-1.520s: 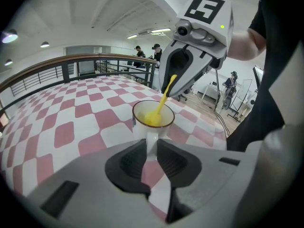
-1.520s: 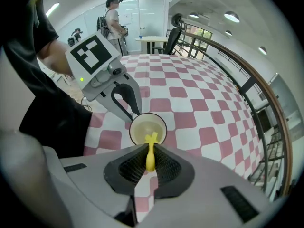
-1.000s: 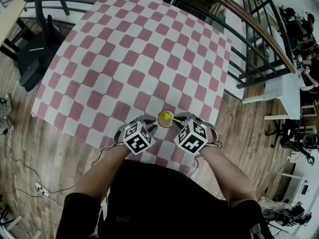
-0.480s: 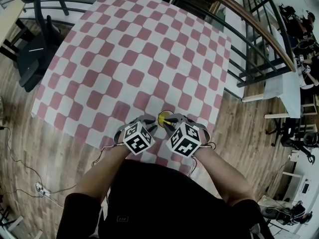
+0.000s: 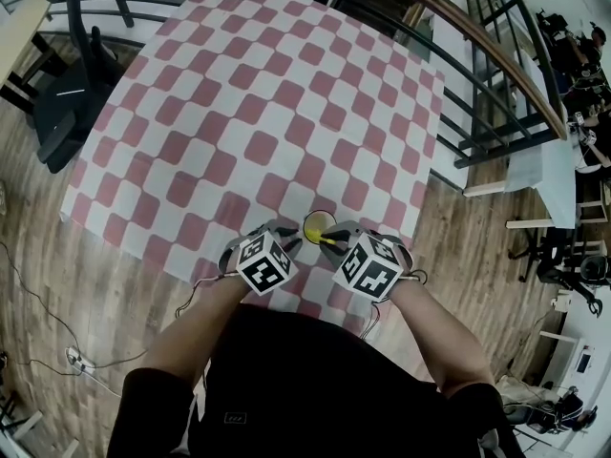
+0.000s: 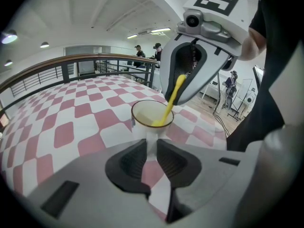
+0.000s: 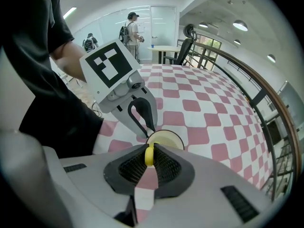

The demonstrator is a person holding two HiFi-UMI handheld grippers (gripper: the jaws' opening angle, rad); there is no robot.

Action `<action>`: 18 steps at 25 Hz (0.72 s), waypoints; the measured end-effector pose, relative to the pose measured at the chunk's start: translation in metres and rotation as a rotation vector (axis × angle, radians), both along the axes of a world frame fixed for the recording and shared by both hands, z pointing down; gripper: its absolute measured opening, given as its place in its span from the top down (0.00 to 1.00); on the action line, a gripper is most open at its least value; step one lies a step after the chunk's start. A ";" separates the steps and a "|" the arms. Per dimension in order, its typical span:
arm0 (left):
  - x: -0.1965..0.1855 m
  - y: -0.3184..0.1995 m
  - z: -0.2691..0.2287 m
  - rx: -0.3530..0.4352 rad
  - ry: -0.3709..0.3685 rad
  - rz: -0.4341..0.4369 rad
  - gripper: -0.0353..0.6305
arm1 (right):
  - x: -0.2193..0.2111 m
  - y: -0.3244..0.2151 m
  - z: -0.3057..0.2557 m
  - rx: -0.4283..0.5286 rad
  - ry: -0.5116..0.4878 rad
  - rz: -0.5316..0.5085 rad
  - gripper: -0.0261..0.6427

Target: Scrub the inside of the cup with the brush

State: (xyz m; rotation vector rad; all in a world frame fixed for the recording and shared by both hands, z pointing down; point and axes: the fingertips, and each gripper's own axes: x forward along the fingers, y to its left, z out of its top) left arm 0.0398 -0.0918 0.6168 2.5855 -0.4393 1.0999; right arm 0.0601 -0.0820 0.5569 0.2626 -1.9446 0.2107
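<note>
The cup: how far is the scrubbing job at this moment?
Done: left gripper grips the cup, right gripper grips the brush. In hand: the brush end is down inside the cup. Left: finishing the scrub and taking the brush out; cleanliness cannot be judged.

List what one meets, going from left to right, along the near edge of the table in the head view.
left gripper → cup → right gripper
</note>
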 end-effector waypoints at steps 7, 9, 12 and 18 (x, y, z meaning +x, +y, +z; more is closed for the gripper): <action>0.000 0.001 0.000 0.002 -0.002 0.000 0.84 | 0.031 0.006 0.001 0.028 0.105 -0.037 0.90; 0.000 0.001 0.000 0.004 -0.003 0.000 0.84 | 0.036 0.006 -0.003 0.041 0.113 -0.032 0.90; 0.000 0.001 0.000 0.004 -0.002 -0.002 0.84 | 0.040 0.004 -0.015 0.055 0.099 -0.010 0.90; -0.001 0.000 0.000 0.002 -0.002 -0.003 0.84 | 0.056 -0.005 -0.029 0.080 0.100 0.048 0.90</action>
